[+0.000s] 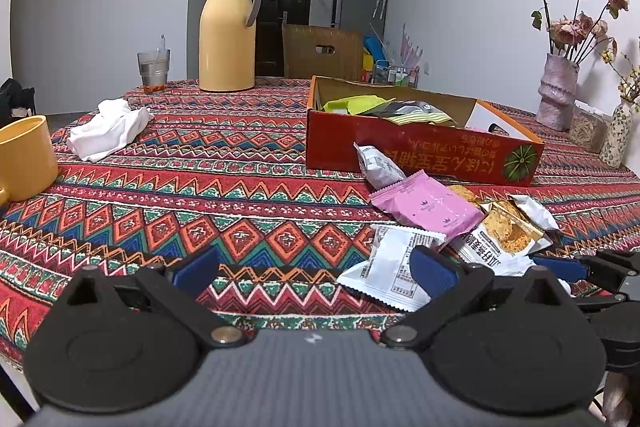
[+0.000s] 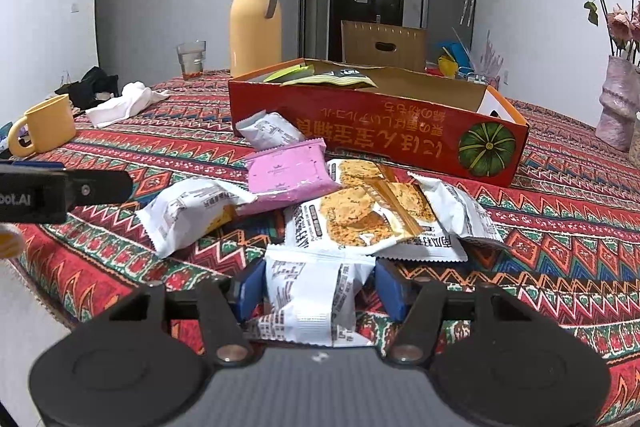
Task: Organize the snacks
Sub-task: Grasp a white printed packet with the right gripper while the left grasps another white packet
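Observation:
A red cardboard box (image 1: 420, 155) (image 2: 376, 131) with green and dark packets inside sits on the patterned tablecloth. In front of it lies a pile of snack packets: a pink one (image 1: 426, 207) (image 2: 286, 173), several white ones (image 1: 394, 275) (image 2: 188, 215) and biscuit-picture ones (image 1: 506, 231) (image 2: 360, 215). My left gripper (image 1: 314, 273) is open and empty, low over the cloth left of the pile, its right finger over a white packet. My right gripper (image 2: 316, 289) is shut on a white snack packet (image 2: 312, 297) at the pile's near edge.
A yellow thermos jug (image 1: 228, 35) (image 2: 256, 27) and a glass (image 1: 154, 67) stand at the back. A white cloth (image 1: 108, 129) and a yellow mug (image 1: 26, 157) (image 2: 46, 127) lie left. Vases with dried flowers (image 1: 558, 91) stand right.

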